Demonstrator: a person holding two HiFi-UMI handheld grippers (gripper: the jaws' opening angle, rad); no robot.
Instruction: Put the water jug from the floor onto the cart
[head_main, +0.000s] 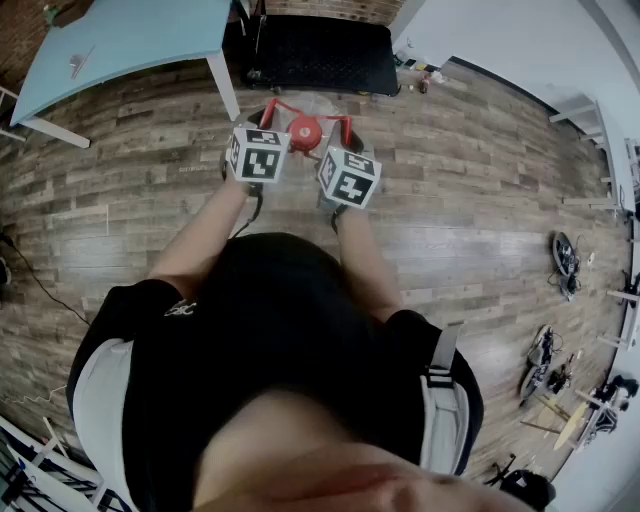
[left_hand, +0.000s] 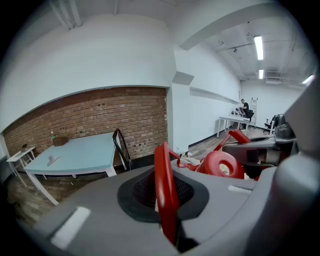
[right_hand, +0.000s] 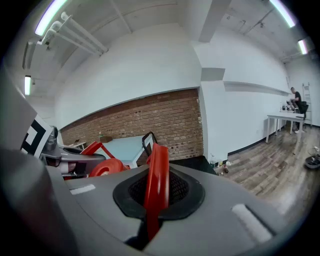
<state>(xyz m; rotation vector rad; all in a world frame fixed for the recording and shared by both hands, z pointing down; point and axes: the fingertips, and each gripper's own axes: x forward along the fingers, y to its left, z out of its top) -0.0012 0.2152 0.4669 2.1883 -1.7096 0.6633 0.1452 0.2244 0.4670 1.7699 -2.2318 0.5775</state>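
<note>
The water jug (head_main: 304, 131) shows in the head view mostly as a red cap with a red carrying handle on each side; its body is largely hidden below the grippers. My left gripper (head_main: 268, 118) is shut on the left red handle (left_hand: 165, 190), which stands as a thin strip between its jaws. My right gripper (head_main: 346, 135) is shut on the right red handle (right_hand: 157, 186). The red cap (left_hand: 220, 165) lies between the two grippers. The black flat cart (head_main: 322, 55) stands just beyond the jug, and its upright push handle (right_hand: 148, 141) is in sight.
A light blue table (head_main: 120, 45) with white legs stands at the far left, next to the cart. A brick wall (left_hand: 100, 117) runs behind both. Loose gear lies on the wood floor at the right (head_main: 566, 262). A person (right_hand: 295, 98) works at a far desk.
</note>
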